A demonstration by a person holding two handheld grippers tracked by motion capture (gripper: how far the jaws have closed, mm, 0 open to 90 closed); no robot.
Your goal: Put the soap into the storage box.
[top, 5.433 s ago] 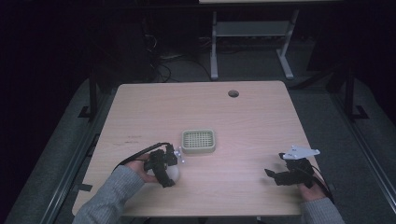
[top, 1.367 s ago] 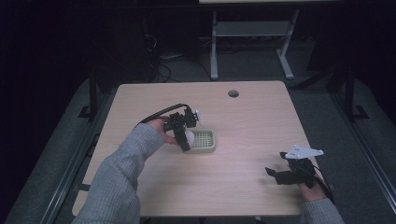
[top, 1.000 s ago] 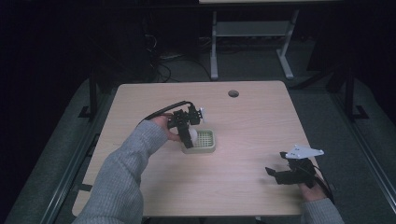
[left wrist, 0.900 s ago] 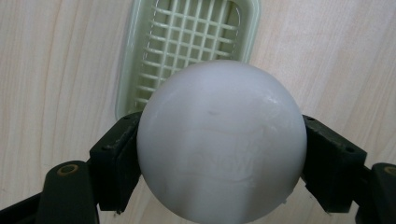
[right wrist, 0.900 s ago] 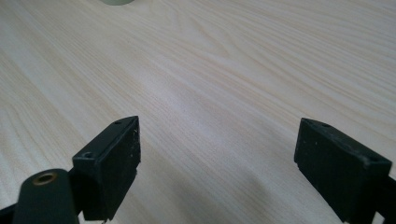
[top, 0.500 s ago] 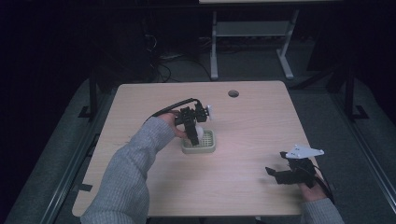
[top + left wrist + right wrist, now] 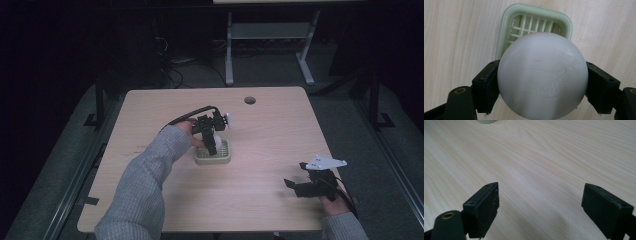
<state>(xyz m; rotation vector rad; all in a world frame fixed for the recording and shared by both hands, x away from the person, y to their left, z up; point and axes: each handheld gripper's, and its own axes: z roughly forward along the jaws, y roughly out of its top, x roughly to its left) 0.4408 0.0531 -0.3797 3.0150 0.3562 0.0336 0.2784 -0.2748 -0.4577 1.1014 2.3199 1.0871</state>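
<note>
A white ball (image 7: pixel 541 75) sits between the jaws of my left gripper (image 7: pixel 541 86), which is shut on it and points straight down. Right under the ball lies a pale green square tray with a grid floor (image 7: pixel 534 15). In the high view the left gripper (image 7: pixel 210 142) hangs over that green tray (image 7: pixel 223 159) near the table's middle, the white ball (image 7: pixel 212 148) at its tip. My right gripper (image 7: pixel 295 187) rests near the table's front right, open, with bare wood between its jaws (image 7: pixel 540 207).
The wooden table (image 7: pixel 270 130) has a round cable hole (image 7: pixel 249 100) at the back. A black cable (image 7: pixel 187 116) trails from the left gripper. A metal frame (image 7: pixel 265 35) stands on the dark floor behind the table. A corner of the green tray (image 7: pixel 486 121) shows at the top of the right gripper view.
The left gripper carried the white ball from the table's front left up and over to the green tray, then lowered toward it. The right gripper stayed still.
</note>
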